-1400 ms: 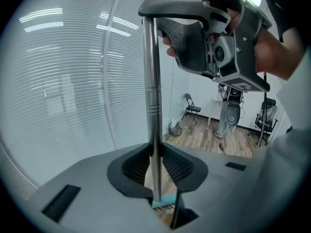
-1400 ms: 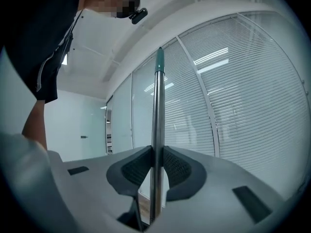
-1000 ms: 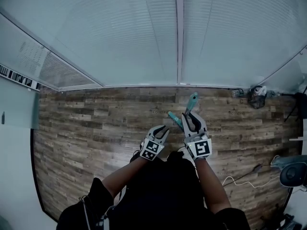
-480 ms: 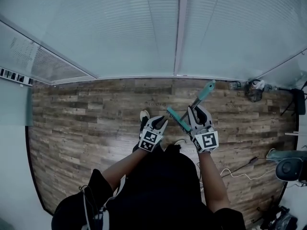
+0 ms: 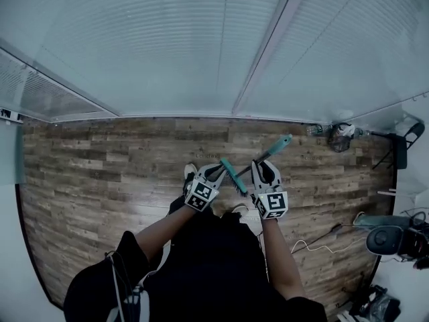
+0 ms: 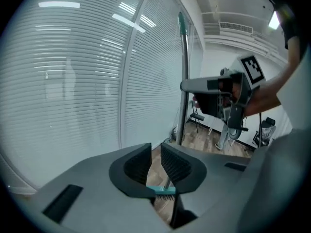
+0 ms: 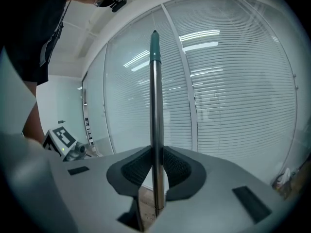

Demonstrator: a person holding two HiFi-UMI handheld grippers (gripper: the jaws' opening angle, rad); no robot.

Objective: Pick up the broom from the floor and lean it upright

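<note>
The broom has a metal handle [image 5: 268,154] with a teal tip [image 5: 285,140] and a teal head [image 5: 232,176], and it is off the floor, tilted up to the right. My right gripper [image 5: 263,168] is shut on the handle [image 7: 155,106], which rises straight between its jaws [image 7: 156,166]. My left gripper [image 5: 218,172] is beside the broom head. Its jaws [image 6: 154,157] have just been closing and stand a little apart, with only floor in the gap. The teal head [image 6: 160,191] shows just below them and the handle [image 6: 183,72] rises behind.
A glass wall with blinds [image 5: 201,52] runs along the far side of the wooden floor [image 5: 100,173]. A white cable [image 5: 315,241] and dark gear [image 5: 392,237] lie at the right. Small items [image 5: 338,138] sit by the wall. A shoe [image 5: 190,173] shows near my left gripper.
Both grippers have shifted left and down in the head view. The broom now tilts further to the right. My left gripper has come right up to the broom head.
</note>
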